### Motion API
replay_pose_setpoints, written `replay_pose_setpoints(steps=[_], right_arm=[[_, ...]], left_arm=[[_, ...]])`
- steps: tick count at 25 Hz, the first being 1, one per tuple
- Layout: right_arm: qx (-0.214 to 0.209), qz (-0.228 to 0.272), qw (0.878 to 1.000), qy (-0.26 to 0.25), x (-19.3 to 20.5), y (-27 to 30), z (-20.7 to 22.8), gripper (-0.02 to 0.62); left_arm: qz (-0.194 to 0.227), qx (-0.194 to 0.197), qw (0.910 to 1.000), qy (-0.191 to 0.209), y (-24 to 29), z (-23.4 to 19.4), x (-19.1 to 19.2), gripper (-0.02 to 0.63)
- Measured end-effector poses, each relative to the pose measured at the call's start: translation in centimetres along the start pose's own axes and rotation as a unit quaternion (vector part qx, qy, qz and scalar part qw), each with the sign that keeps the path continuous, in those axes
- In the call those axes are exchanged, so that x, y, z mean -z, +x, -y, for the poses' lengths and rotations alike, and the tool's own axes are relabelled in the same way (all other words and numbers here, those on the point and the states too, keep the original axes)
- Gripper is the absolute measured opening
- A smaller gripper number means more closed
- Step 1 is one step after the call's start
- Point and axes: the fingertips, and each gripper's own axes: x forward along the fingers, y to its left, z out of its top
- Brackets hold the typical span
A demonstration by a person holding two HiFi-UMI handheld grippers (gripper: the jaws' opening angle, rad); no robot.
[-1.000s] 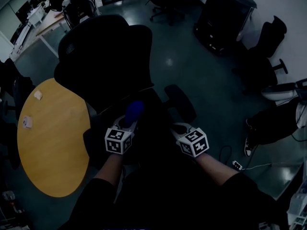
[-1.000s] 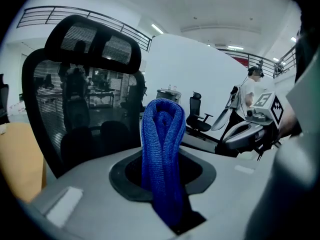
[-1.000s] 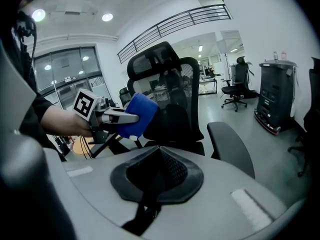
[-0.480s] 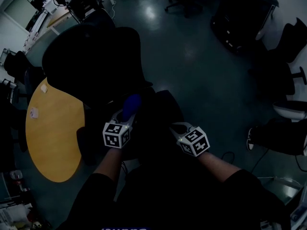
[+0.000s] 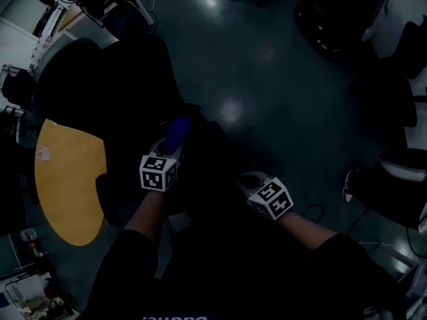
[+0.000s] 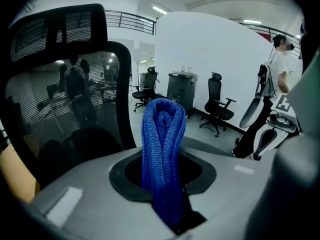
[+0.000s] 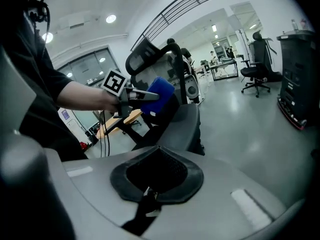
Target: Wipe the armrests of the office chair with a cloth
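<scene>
Here the left tool [image 5: 173, 152] pinches a blue knitted cloth [image 6: 162, 149]. The cloth is folded into a loop that stands up from the jaws, in front of the black chair's [image 5: 100, 92] mesh backrest [image 6: 65, 114] and near a grey armrest [image 7: 184, 123]. The left forearm reaches forward; the right one angles in lower. The right tool [image 7: 147, 204] has its jaws together, empty, apart from the cloth.
</scene>
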Motion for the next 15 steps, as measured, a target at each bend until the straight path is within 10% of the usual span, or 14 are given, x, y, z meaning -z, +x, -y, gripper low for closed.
replay_pose_setpoints(steps=[15], right_arm=[[-0.058,-0.042,0.997,-0.01,2.4,0.6,0.1,0.005]], left_arm=[[-0.059,0.004,0.9979,0.028,6.0,1.1,1.5,0.123]])
